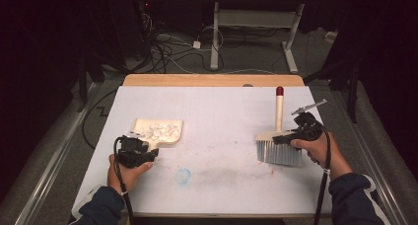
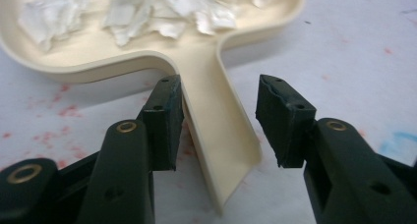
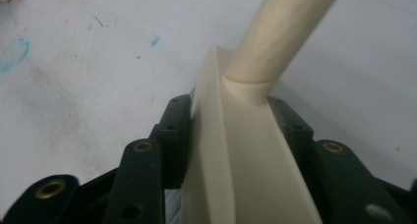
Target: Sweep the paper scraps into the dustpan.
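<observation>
A cream dustpan [image 1: 165,136] holding white paper scraps [image 1: 158,129] lies at the table's left, its handle toward me. My left gripper [image 1: 149,149] straddles that handle [image 2: 216,130]. One pad [image 2: 167,121] is against it, the other pad [image 2: 282,121] stands well off, so the gripper is open. A cream hand brush [image 1: 279,117] with grey bristles [image 1: 279,153] and a red-tipped handle lies flat at the right. My right gripper [image 1: 285,138] sits at its head block [image 3: 246,155], which lies between the jaws. I see no firm clamp, so I read it as open.
The white table top [image 1: 222,111] bears a blue smudge [image 1: 183,175] near the front and faint red specks. A wooden strip [image 1: 212,80] runs along the far edge. Beyond it are floor cables and a desk frame [image 1: 215,37].
</observation>
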Tool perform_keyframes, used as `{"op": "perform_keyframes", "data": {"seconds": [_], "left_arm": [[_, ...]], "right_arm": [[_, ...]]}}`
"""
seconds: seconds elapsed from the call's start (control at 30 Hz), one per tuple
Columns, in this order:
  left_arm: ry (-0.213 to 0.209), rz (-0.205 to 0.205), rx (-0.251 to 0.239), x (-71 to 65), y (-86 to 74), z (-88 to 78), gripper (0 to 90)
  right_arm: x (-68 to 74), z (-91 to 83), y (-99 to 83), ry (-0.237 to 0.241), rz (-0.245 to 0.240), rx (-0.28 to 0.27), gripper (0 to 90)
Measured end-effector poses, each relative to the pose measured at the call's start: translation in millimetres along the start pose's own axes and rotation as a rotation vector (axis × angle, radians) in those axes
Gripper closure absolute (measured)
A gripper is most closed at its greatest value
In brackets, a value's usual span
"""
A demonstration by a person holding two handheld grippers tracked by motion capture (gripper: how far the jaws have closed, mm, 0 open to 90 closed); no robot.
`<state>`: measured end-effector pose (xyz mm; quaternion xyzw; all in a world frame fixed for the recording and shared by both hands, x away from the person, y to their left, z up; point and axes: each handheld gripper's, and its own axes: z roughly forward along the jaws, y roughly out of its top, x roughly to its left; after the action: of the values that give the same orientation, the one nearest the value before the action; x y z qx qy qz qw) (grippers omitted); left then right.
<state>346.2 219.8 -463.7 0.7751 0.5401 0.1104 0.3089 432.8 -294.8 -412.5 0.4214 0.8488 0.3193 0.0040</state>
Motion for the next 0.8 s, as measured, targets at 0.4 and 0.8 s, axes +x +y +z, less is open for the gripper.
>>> {"op": "perform_keyframes", "data": {"seconds": [0.4, 0.8], "left_arm": [[0.005, 0.159, -0.117, 6.9, -14.0, -27.5, 48.5], [0.063, 0.360, -0.191, 4.0, -50.3, -42.1, 27.3]], "right_arm": [[-27.9, -12.9, 12.4, -0.209, 0.009, -0.025, 53.3], [-31.3, 24.8, 7.8, -0.491, 0.034, -0.080, 80.2]]}}
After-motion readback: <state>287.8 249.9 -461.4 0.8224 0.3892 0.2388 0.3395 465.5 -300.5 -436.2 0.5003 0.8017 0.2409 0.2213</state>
